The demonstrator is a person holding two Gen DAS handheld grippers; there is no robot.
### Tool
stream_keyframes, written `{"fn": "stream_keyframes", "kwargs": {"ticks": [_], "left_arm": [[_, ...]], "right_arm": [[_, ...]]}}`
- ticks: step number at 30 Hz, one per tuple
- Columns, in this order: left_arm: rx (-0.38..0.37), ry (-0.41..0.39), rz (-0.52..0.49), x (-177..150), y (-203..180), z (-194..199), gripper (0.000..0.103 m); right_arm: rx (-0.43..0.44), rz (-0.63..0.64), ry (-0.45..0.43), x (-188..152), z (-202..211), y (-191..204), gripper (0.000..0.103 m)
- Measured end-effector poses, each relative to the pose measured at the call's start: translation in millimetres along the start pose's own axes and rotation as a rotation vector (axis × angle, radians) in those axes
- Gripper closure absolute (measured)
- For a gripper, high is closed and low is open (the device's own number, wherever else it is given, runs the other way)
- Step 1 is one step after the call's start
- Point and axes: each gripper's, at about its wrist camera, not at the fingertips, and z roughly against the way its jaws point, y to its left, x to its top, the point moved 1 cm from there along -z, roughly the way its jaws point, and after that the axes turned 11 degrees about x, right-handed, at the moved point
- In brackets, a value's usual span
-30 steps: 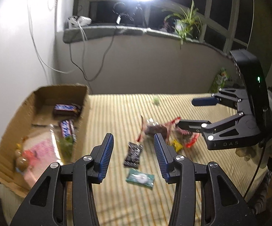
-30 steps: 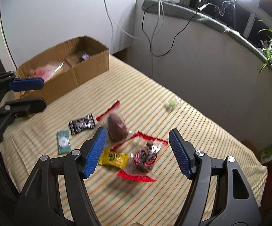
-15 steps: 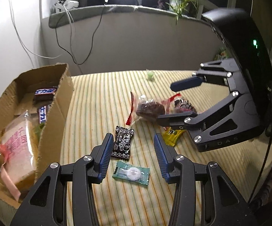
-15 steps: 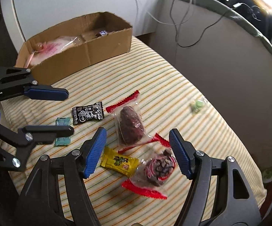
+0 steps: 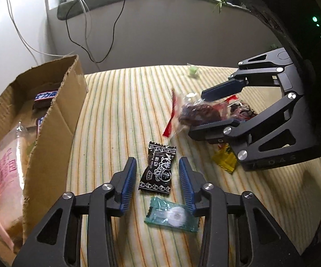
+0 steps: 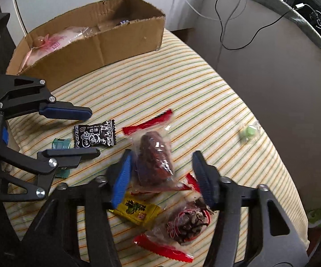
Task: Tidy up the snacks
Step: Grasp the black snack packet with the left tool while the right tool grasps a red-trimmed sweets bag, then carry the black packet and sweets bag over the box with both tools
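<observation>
A black plum candy wrapper (image 5: 159, 171) lies flat on the striped cloth, between the fingers of my left gripper (image 5: 157, 178). Its jaws are closing, with a gap still showing on both sides of the wrapper. A clear red-edged bag of dark dried fruit (image 6: 156, 158) sits between the fingers of my right gripper (image 6: 162, 175). Those jaws are closing too: the left pad is at the bag's edge and the right pad stands off it. The left wrist view shows the right gripper (image 5: 218, 111) astride that bag (image 5: 196, 113). The right wrist view shows the left gripper (image 6: 93, 133) around the black candy (image 6: 94, 136).
An open cardboard box (image 5: 55, 120) holding a pink bag and chocolate bars stands at the table's left. A green mint packet (image 5: 171, 215), a yellow packet (image 6: 138, 209), a second red-edged bag (image 6: 187, 220) and a small green candy (image 6: 247, 132) lie loose. Cables hang down the wall behind.
Both grippers have sunk toward the cloth and tilted further down. The left one now straddles the black candy. The right one's jaws have narrowed around the dried-fruit bag.
</observation>
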Motion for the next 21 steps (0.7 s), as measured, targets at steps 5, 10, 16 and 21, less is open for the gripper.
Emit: {"fn": "stream_keyframes", "kwargs": {"ticks": [5,10,16,21], "left_arm": [[0.006,0.006,0.014,1,2,-4,0.077],[0.000,0.003,0.033,2,6,-4,0.080],[-0.013,-0.014,0.041,0,6,6,0.081],[-0.021,-0.046,0.049,1,6,20,0.081]], "right_arm": [[0.015,-0.011,0.010,1,-8,-1,0.064],[0.014,-0.031,0.000,0,-6,-1,0.067],[0.011,-0.055,-0.031,-4,6,-4,0.068],[0.005,-0.070,-0.056,-6,19,-4,0.068]]}}
